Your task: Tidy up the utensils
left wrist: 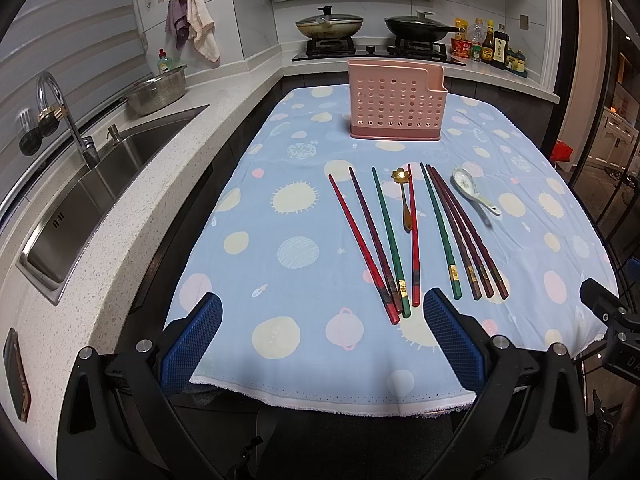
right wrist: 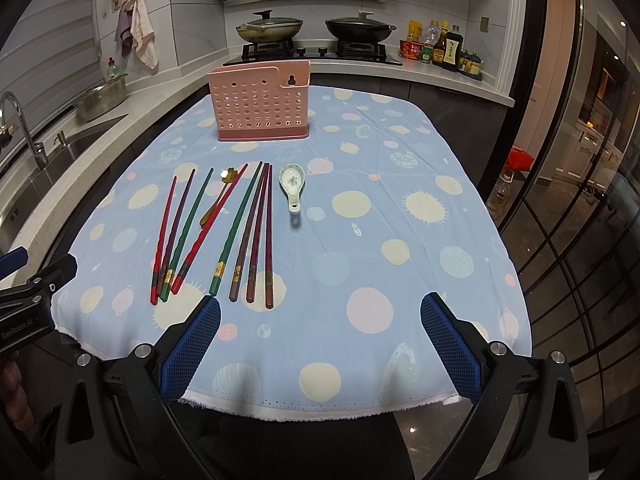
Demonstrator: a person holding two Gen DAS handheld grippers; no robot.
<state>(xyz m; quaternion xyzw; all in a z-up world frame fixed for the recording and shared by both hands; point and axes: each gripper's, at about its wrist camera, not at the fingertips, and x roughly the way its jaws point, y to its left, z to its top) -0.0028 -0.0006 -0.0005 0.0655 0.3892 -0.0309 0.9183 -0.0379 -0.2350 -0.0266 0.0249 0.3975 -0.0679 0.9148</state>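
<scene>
sauce bottles' (left wrist: 494, 42) labels too small

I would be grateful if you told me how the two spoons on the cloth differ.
The gold spoon is slim metal with a flower-shaped bowl; the white spoon is broad patterned ceramic. The gold spoon lies among the chopsticks, the white spoon apart, to their right. Both rest flat, bowls toward the pink holder.

Left gripper (left wrist: 322, 312) and right gripper (right wrist: 320, 314): jaws spread wide, empty, level above the table's near edge.
</scene>
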